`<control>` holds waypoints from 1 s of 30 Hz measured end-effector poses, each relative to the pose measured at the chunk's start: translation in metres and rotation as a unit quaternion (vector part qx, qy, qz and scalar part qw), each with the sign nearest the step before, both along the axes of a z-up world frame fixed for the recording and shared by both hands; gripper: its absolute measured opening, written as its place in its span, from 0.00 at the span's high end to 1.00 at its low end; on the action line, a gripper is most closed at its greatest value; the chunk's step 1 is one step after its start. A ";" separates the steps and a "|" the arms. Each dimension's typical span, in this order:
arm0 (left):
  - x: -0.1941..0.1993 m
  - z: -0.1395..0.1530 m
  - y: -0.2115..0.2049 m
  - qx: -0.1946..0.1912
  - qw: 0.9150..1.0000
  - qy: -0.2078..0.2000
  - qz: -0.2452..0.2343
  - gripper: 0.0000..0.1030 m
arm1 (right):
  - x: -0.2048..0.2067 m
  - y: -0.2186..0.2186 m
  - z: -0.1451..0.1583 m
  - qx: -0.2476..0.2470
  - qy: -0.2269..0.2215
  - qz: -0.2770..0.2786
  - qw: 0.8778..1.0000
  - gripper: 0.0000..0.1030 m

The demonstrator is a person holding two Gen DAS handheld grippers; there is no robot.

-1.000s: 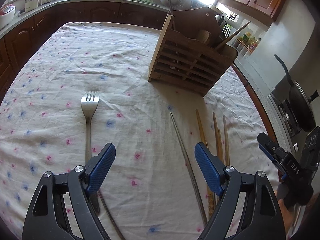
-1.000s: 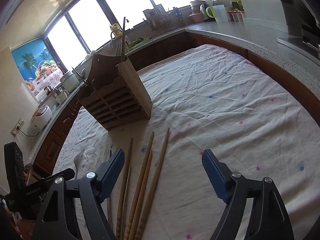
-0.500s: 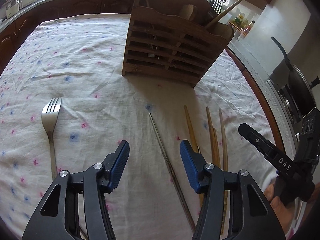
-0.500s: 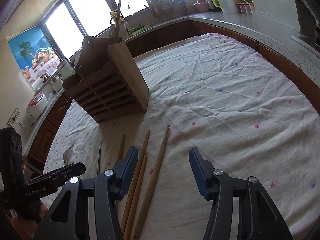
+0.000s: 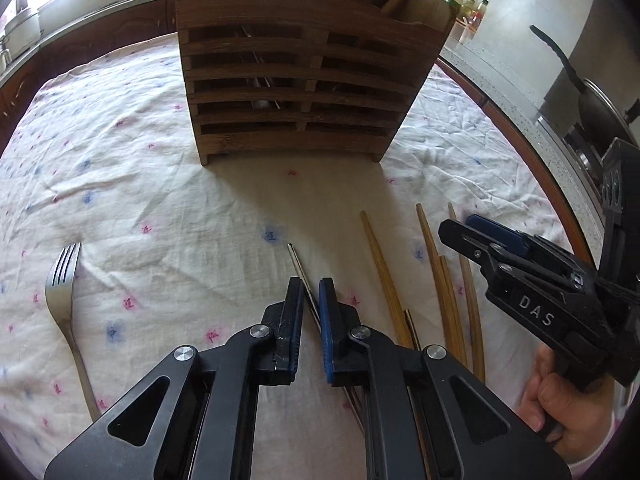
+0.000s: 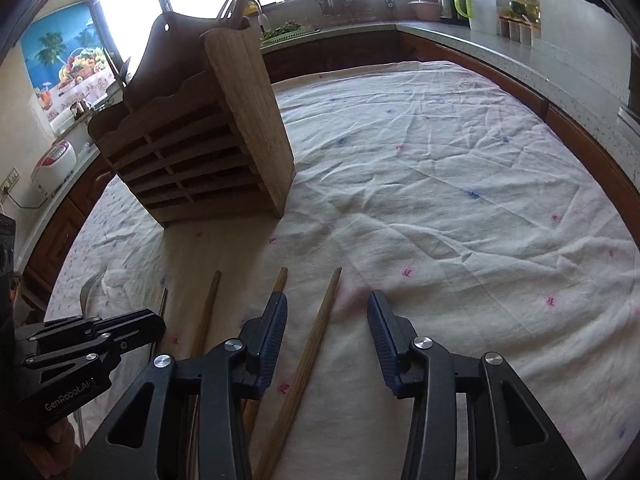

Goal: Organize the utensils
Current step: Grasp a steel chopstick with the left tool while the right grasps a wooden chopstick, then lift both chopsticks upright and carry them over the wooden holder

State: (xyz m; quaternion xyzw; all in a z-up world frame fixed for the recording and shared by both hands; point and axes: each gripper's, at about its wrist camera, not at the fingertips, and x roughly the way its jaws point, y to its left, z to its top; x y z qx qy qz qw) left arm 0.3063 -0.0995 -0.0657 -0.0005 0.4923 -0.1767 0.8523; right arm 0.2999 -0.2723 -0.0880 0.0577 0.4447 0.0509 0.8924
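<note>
A slatted wooden utensil holder (image 5: 304, 80) stands on the flowered tablecloth; it also shows in the right wrist view (image 6: 200, 152). My left gripper (image 5: 311, 286) is shut on a thin metal chopstick (image 5: 297, 259) lying on the cloth. Several wooden chopsticks (image 5: 436, 276) lie to its right. A metal fork (image 5: 60, 280) lies at the left. My right gripper (image 6: 327, 308) is open low over the cloth, with one wooden chopstick (image 6: 320, 320) between its fingers. The left gripper also shows in the right wrist view (image 6: 158, 324).
Kitchen counters with cupboards ring the table (image 6: 440, 152). A frying pan (image 5: 592, 100) sits on the stove at the right. A rice cooker (image 6: 56, 160) and a kettle (image 6: 460, 4) stand on the counters. The holder has utensils standing in it.
Both grippers have moved forward and down toward the cloth. The left jaws have closed onto the metal chopstick. The right jaws have narrowed around a wooden chopstick but stay open.
</note>
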 end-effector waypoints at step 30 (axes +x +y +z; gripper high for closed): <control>-0.030 0.037 0.032 -0.045 0.999 -0.021 0.017 0.97 | -0.040 -0.017 0.055 0.080 -0.049 0.004 0.996 0.95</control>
